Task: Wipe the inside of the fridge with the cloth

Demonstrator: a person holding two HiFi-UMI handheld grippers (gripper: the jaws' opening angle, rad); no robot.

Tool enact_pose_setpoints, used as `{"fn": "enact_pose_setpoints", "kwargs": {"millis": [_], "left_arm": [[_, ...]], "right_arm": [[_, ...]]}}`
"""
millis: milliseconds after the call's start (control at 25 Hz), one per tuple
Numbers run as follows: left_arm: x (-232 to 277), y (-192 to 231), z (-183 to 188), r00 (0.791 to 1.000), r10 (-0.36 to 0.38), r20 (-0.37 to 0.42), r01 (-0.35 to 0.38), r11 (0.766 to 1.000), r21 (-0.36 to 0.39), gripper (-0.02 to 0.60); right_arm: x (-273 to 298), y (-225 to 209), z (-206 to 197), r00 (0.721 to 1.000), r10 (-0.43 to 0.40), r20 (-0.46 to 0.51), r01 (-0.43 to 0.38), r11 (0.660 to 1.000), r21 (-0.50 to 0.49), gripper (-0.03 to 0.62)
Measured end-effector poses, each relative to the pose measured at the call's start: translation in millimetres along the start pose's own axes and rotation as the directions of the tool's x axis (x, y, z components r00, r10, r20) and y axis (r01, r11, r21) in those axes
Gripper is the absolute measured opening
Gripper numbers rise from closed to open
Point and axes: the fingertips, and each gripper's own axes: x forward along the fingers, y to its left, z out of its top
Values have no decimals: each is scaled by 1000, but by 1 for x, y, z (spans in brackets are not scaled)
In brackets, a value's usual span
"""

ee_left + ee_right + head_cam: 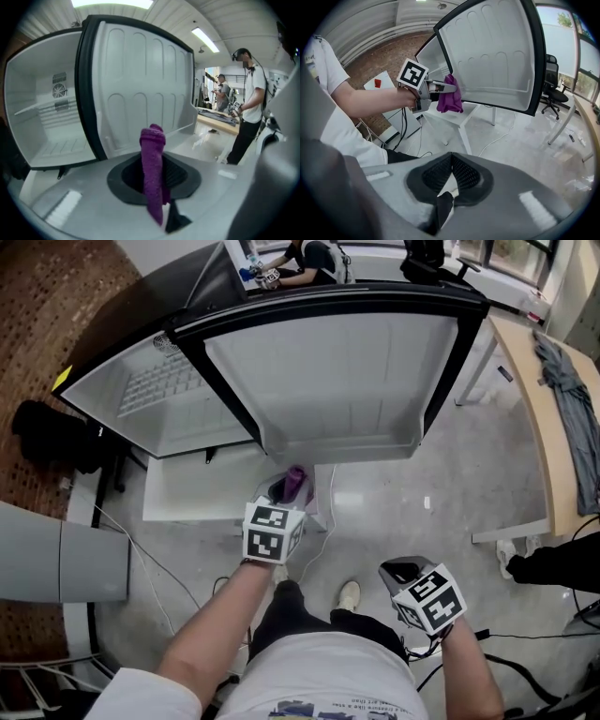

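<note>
The small fridge (159,381) stands open on a white table (187,491), its door (328,371) swung wide with the white inner lining facing me. My left gripper (284,486) is shut on a purple cloth (296,481), held just below the door's lower edge. In the left gripper view the cloth (153,173) stands upright between the jaws, with the empty fridge interior (42,117) ahead on the left. My right gripper (403,570) hangs low at my right side, away from the fridge. Its jaws (451,159) are shut on nothing. That view also shows the cloth (450,99).
A wooden table (539,418) with a grey garment (567,395) stands to the right. Cables (159,568) trail over the floor. A grey cylinder (56,554) lies at the left. People (251,103) stand in the background.
</note>
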Motion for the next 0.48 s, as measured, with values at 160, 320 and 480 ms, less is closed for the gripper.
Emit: {"fn": "enact_pose_setpoints", "kwargs": {"millis": [160,320,480], "left_arm": [[21,21,-19,999,-3,-49,-2,994,-113,70],[38,38,-23,997,25,-75,-37,986,-163,69],[50,50,-26,994,34,-108,-56,978,-201,69]], "right_arm": [[1,0,-5,1000,-4,-18,5,1000,10,3],[3,1,-10,999,-6,-35,7,1000,23,3],[5,2,-7,999,-10,-32,11,999,39,3]]}}
